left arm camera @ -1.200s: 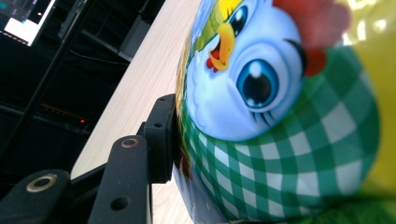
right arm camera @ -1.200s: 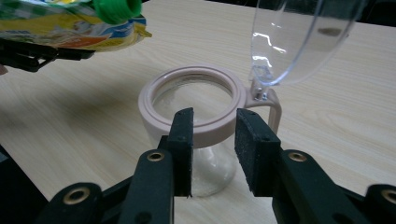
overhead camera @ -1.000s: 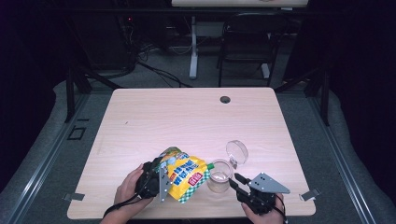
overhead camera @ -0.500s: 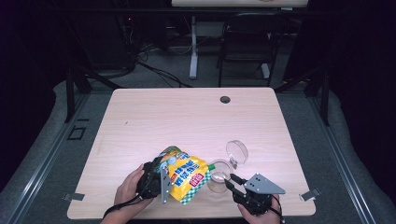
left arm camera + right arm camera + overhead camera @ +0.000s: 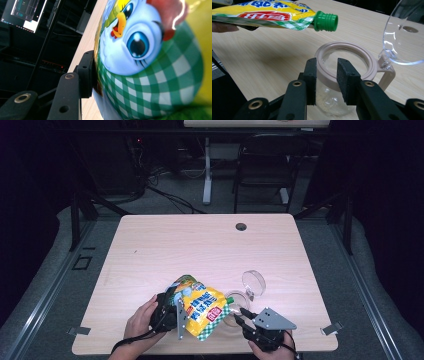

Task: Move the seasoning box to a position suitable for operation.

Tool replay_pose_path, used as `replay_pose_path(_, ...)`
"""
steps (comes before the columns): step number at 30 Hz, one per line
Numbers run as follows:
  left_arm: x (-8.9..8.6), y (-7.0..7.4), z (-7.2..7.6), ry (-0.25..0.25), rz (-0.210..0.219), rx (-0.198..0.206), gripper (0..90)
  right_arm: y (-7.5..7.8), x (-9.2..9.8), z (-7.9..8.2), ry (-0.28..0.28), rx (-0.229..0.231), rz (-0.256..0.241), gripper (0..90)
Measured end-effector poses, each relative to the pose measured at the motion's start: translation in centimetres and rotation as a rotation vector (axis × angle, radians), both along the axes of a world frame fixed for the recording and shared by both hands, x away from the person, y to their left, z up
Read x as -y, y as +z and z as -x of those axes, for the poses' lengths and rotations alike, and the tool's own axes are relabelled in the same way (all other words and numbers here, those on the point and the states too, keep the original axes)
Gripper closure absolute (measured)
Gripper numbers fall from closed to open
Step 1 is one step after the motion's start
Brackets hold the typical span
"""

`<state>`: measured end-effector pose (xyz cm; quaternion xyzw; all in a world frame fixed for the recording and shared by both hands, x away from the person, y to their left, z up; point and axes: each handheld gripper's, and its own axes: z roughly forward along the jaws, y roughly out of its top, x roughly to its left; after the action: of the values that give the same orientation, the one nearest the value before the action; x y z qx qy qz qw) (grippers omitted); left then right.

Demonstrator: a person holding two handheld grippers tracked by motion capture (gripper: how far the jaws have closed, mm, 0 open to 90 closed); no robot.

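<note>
A yellow pouch (image 5: 202, 312) with a green checked edge and a cartoon bird (image 5: 150, 62) lies tilted in my left gripper (image 5: 172, 314), which is shut on its bottom end. One black finger (image 5: 86, 72) presses its side. The pouch's green screw cap (image 5: 325, 22) hangs capped just above and beyond a clear glass jar (image 5: 235, 302). The jar's beige rim (image 5: 362, 57) is uncovered and its clear hinged lid (image 5: 404, 37) stands flipped up at the right. My right gripper (image 5: 327, 72) is shut on the near part of the rim.
The light wooden table (image 5: 200, 245) has a dark round grommet hole (image 5: 241, 226) near its far edge. A dark chair (image 5: 265, 165) and a desk leg stand beyond the table. Both hands are at the table's near edge.
The pouch has shifted a little to the right, bringing its cap over the jar. The right gripper has edged slightly left at the jar.
</note>
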<state>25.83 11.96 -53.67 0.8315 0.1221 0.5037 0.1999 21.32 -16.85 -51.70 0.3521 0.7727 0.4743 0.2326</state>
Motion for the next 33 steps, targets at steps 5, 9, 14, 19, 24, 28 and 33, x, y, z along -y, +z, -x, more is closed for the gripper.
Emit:
replay_pose_path(5, 0.1, 0.2, -0.1, 0.002, -0.033, 0.012, 55.9, 0.0, -0.2, 0.1, 0.008, 0.004, -0.002, 69.7)
replay_pose_path(9, 0.3, 0.2, -0.1, -0.002, -0.069, 0.025, 55.9, 0.0, -0.2, 0.0, 0.013, 0.002, 0.0, 69.6)
replay_pose_path(14, 0.3, 0.1, -0.1, -0.008, -0.096, 0.044, 55.9, 0.0, -0.4, 0.0, 0.014, 0.004, -0.004, 69.5)
replay_pose_path(19, 0.4, 0.0, -0.3, -0.012, -0.12, 0.057, 55.9, -0.1, -0.5, 0.0, 0.018, 0.001, -0.001, 69.5)
replay_pose_path(24, 0.7, -0.2, -0.3, -0.017, -0.152, 0.081, 56.0, -0.2, -0.6, 0.0, 0.018, 0.002, 0.001, 69.5)
replay_pose_path(28, 0.9, -0.2, -0.3, -0.022, -0.155, 0.085, 56.0, -0.2, -0.8, -0.1, 0.026, -0.004, 0.006, 69.5)
replay_pose_path(33, 0.9, -0.2, -0.3, -0.028, -0.167, 0.1, 56.0, -0.3, -1.1, -0.1, 0.032, -0.001, 0.015, 69.5)
